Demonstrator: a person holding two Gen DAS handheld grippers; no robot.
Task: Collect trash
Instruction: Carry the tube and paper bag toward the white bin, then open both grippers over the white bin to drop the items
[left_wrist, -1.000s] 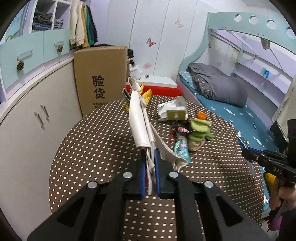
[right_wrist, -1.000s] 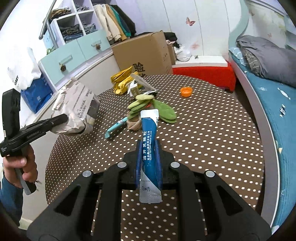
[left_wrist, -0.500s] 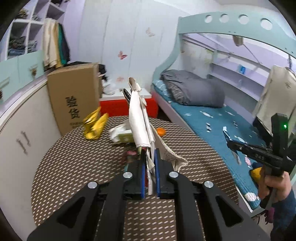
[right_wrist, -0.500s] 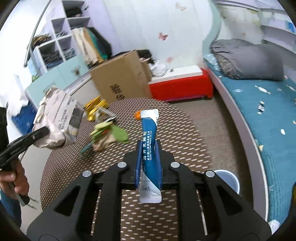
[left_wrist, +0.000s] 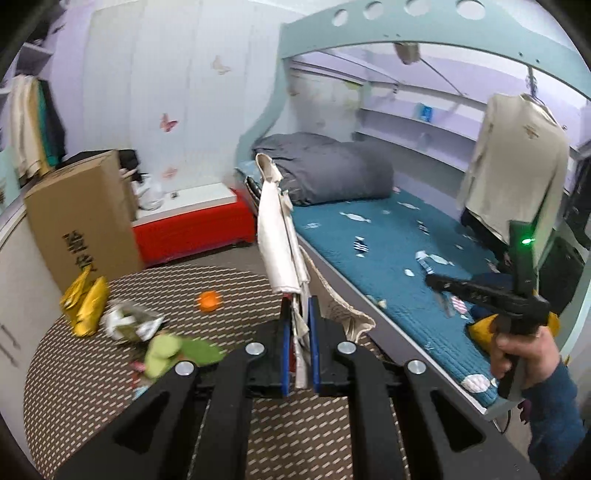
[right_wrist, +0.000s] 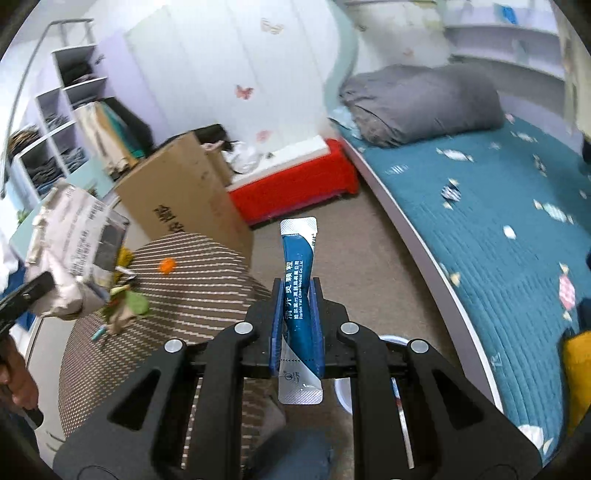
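My left gripper (left_wrist: 296, 325) is shut on a crumpled white paper bag (left_wrist: 277, 236), held upright above the dotted round table (left_wrist: 92, 398). The bag also shows in the right wrist view (right_wrist: 74, 251) at the left. My right gripper (right_wrist: 297, 314) is shut on a blue and white sachet (right_wrist: 296, 295) and is out past the table edge, over the floor. In the left wrist view the right gripper (left_wrist: 476, 291) shows at the right, in front of the bed. Yellow wrappers (left_wrist: 85, 302), a crumpled packet (left_wrist: 129, 325), green peels (left_wrist: 173, 350) and an orange cap (left_wrist: 208, 301) lie on the table.
A cardboard box (left_wrist: 81, 218) and a red low bench (left_wrist: 192, 229) stand behind the table. A bed with a teal cover (left_wrist: 388, 258) and grey duvet (right_wrist: 421, 99) runs along the right. A white round bin rim (right_wrist: 341, 391) shows below my right gripper.
Both grippers have swung right, away from the table toward the bed and floor. The right gripper went from above the table to over the floor. Both holds are unchanged.
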